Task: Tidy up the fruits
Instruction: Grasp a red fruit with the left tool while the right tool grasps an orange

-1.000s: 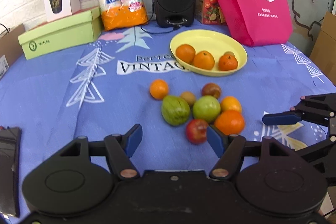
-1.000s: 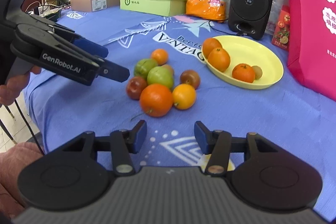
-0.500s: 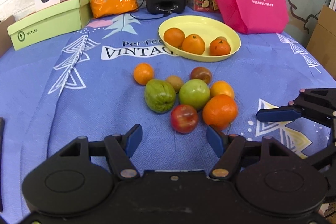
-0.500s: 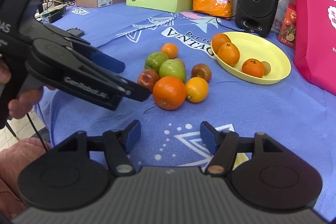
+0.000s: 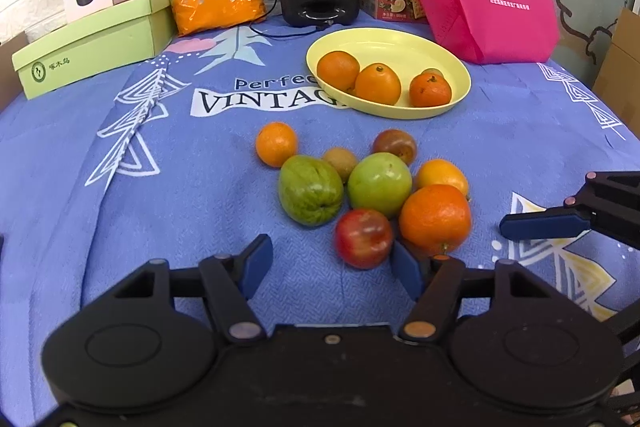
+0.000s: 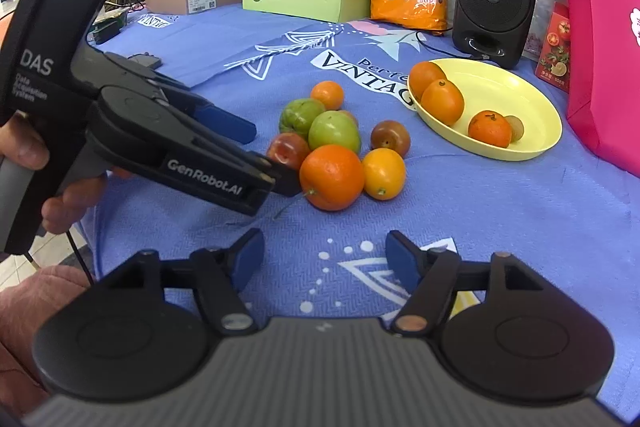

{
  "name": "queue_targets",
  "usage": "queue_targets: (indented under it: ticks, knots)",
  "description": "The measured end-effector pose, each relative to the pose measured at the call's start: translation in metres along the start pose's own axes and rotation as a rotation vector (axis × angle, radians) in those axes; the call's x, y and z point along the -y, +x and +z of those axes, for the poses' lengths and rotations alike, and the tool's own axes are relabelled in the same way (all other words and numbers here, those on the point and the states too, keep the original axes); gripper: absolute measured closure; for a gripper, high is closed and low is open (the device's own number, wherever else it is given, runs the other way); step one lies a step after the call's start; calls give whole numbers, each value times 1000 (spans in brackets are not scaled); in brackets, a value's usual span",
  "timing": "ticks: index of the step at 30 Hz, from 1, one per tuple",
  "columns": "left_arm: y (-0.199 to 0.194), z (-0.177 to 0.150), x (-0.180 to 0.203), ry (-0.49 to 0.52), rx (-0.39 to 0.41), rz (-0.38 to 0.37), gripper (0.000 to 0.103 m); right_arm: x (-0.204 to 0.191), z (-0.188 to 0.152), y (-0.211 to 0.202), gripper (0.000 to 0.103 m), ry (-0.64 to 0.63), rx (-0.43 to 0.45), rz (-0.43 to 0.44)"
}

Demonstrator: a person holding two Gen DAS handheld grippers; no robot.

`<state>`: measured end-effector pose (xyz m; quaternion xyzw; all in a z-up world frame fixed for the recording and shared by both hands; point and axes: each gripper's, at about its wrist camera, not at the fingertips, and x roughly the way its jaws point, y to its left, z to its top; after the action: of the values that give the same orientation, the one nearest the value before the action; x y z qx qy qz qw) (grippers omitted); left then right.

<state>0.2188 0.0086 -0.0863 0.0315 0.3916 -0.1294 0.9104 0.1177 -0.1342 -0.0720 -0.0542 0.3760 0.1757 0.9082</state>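
Reach-in step: left gripper (image 5: 334,261) w/ jaws closing, nothing gripped yet, red apple (image 5: 363,238) just ahead in loose pile mid-counter. Right gripper (image 6: 325,259) jaws opening, empty. Next: straddle apple, pinch, carry to yellow plate (image 5: 404,43) toward far edge.

Eight loose fruits (image 5: 376,183) bunch on the blue cloth, red apple (image 5: 363,238) nearest; the yellow plate (image 5: 404,45) behind holds three oranges (image 5: 378,83) and one small brown fruit (image 6: 515,128)

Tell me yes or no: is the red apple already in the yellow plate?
No, the red apple lies on the blue tablecloth among the loose fruit, well short of the yellow plate.
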Motion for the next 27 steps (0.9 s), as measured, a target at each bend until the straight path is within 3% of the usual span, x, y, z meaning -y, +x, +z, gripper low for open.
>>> queue_targets:
  ticks: [4, 7, 23, 27]
  knots:
    - [0, 2, 3, 12, 12, -20, 64, -1, 3, 3, 35, -6, -2, -4]
    - [1, 3, 1, 12, 18, -37, 71, -2, 7, 8, 35, -8, -2, -8]
    - [-13, -8, -31, -19, 15, 7, 72, -3, 28, 40, 38, 34, -2, -7]
    - [-14, -9, -31, -16, 15, 11, 72, -2, 30, 40, 59, 28, 0, -9]
